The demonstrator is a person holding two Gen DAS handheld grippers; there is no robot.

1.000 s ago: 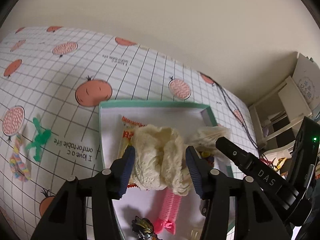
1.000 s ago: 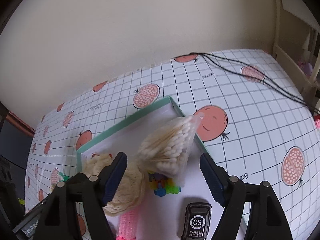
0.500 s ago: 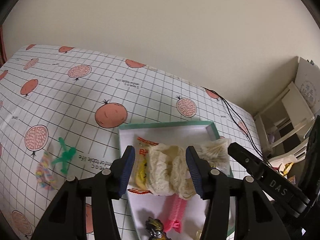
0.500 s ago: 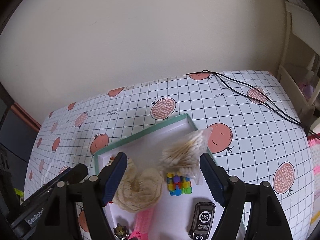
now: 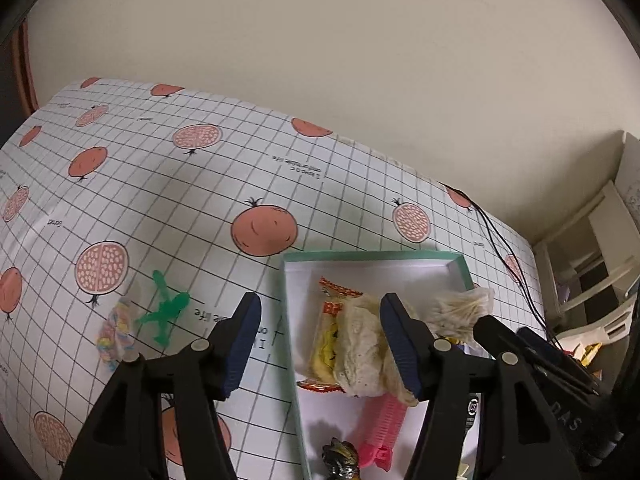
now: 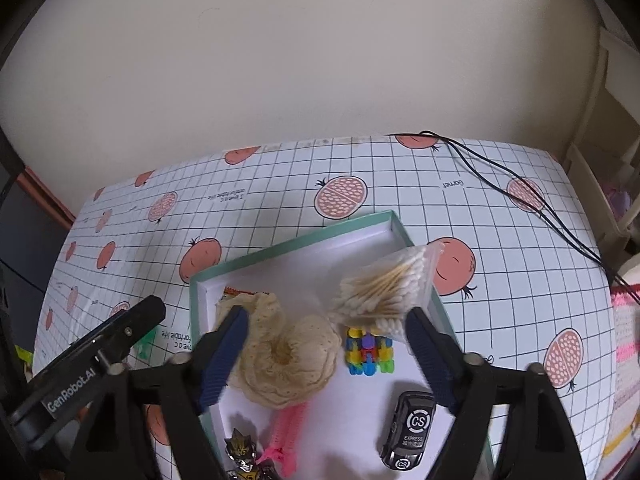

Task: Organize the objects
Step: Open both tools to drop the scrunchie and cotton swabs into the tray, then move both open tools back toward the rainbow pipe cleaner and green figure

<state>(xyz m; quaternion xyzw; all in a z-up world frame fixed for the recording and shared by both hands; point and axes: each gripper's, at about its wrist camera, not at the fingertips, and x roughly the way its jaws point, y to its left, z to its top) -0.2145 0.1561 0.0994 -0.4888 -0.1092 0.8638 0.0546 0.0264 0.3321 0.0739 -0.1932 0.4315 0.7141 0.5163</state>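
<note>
Both grippers, left (image 5: 320,344) & right (image 6: 326,356), spread, empty; toy car (image 6: 409,436) reads "CS EXPRESS" in box (image 6: 288,245)

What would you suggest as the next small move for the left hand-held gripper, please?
Probably swing it left toward the green toy figure. The left hand-held gripper is open and empty, while that figure and the pastel candy packet lie on the tablecloth outside the box.

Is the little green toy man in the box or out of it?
Out. The green toy man lies on the checked tablecloth, left of the box, beside a bundle of pastel beads.
</note>
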